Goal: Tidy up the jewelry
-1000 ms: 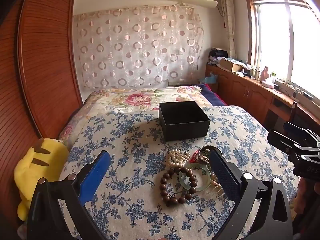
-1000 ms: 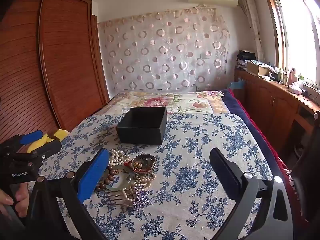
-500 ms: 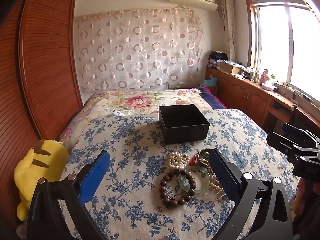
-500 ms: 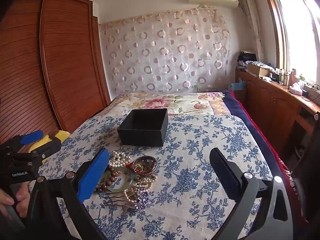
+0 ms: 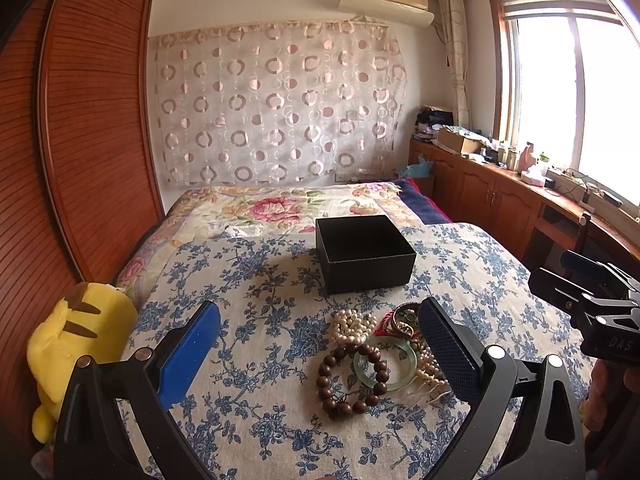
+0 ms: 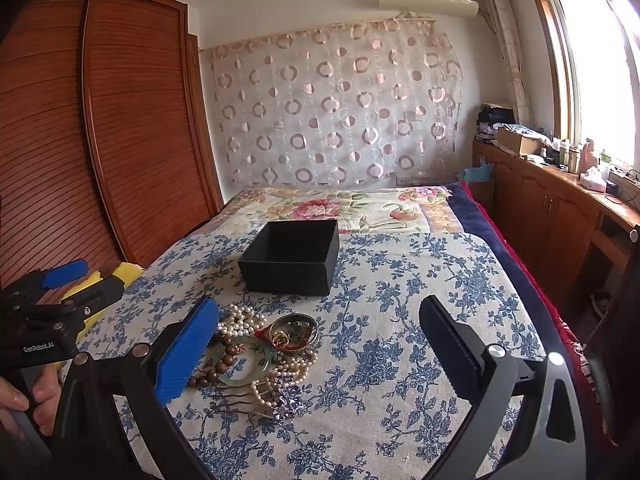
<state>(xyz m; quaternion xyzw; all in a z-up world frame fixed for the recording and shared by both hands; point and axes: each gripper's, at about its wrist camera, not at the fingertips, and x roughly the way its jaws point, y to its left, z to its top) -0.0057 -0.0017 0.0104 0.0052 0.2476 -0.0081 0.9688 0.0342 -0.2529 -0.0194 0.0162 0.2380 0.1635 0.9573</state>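
An open black box [image 5: 364, 254] [image 6: 291, 256] stands on the blue-flowered bedspread [image 5: 260, 320]. In front of it lies a pile of jewelry: a brown wooden bead bracelet [image 5: 349, 380], a green jade bangle [image 5: 386, 362] [image 6: 244, 360], white pearl strands [image 5: 352, 325] [image 6: 240, 318] and a small dish of rings [image 6: 293, 330]. My left gripper [image 5: 320, 354] is open and empty, above the pile's near side. My right gripper [image 6: 320, 354] is open and empty, just right of the pile.
A yellow plush toy [image 5: 76, 340] lies at the bed's left edge by the wooden wardrobe [image 5: 88, 160]. A floral quilt [image 5: 280, 208] covers the far end of the bed. Wooden cabinets [image 5: 500, 200] run under the window on the right.
Both views have tilted slightly upward, so the box and the jewelry sit a little lower in frame. Both grippers stay open.
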